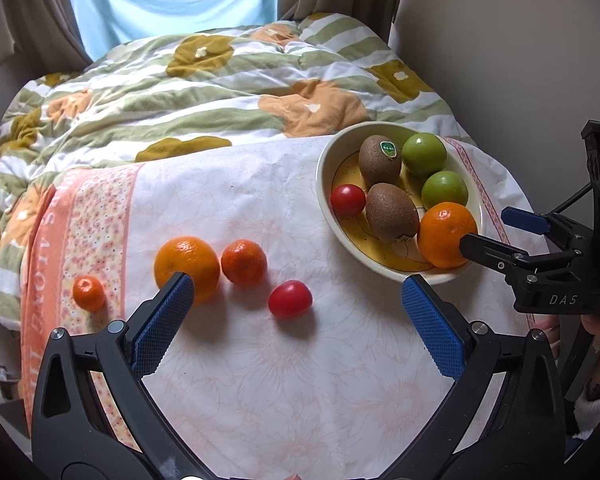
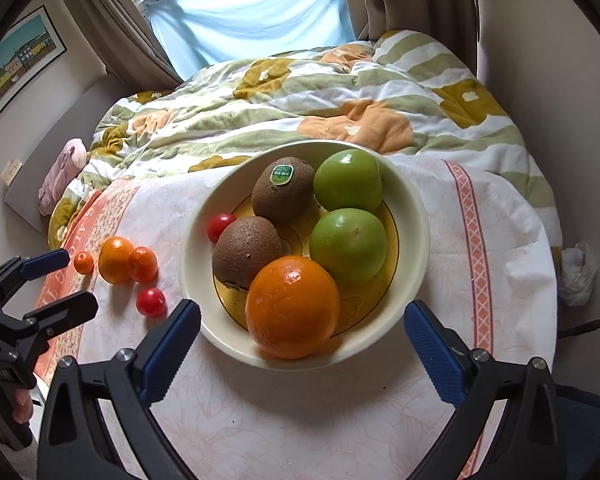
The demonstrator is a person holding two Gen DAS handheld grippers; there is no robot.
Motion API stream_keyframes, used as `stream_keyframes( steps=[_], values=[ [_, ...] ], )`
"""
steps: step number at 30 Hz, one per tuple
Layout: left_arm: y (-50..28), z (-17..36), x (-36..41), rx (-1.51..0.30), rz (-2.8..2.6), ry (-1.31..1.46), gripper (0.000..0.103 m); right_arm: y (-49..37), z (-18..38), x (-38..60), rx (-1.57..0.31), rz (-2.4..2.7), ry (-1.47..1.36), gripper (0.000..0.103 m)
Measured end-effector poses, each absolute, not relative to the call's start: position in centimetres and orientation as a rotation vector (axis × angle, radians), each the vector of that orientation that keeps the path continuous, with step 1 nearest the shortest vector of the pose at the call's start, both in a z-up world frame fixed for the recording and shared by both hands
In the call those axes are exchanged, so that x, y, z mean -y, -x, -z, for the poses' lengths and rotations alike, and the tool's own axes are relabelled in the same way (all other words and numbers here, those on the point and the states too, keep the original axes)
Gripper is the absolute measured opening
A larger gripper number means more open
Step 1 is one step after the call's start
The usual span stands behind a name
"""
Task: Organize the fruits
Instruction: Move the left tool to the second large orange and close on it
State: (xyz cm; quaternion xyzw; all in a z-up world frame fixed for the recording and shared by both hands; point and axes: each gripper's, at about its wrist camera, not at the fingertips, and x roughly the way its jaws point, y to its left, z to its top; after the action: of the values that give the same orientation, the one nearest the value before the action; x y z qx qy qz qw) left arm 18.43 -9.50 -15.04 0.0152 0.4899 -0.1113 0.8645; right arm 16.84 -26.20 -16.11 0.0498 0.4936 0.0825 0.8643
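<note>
Fruit half sorted on a floral cloth [image 1: 260,360]

The bowl [image 2: 410,200] holds two kiwis, two green fruits, a cherry tomato and an orange [image 2: 293,307] at 6 o'clock. Both the right gripper [image 2: 302,330] and left gripper [image 1: 298,306] gape empty (loose mandarins [image 1: 244,261] and a tomato [image 1: 290,298] lie at the bowl's 9 o'clock).

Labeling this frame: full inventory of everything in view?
bowl: 1, cream with yellow centre, on the cloth
kiwis: 2, brown, in bowl, one stickered
green fruits: 2, in bowl, right side
large orange: 1, in bowl, front
small tomato: 1, red, in bowl, left edge
loose citrus: 3, orange, on cloth left of bowl
loose tomato: 1, red, on cloth
cloth: 1, white with pink border
quilt: 1, green-striped, floral, behind
left hand-held gripper: open, empty
right hand-held gripper: open, empty
</note>
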Motion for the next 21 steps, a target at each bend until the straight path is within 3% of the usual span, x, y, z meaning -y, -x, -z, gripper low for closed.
stream_keyframes(
  steps=[21],
  values=[
    [-14.1,6.9,-1.3,-0.840,0.179,-0.053,0.103,-13.4,7.7,18.0,-0.933,-0.202,-0.095,0.102]
  ],
)
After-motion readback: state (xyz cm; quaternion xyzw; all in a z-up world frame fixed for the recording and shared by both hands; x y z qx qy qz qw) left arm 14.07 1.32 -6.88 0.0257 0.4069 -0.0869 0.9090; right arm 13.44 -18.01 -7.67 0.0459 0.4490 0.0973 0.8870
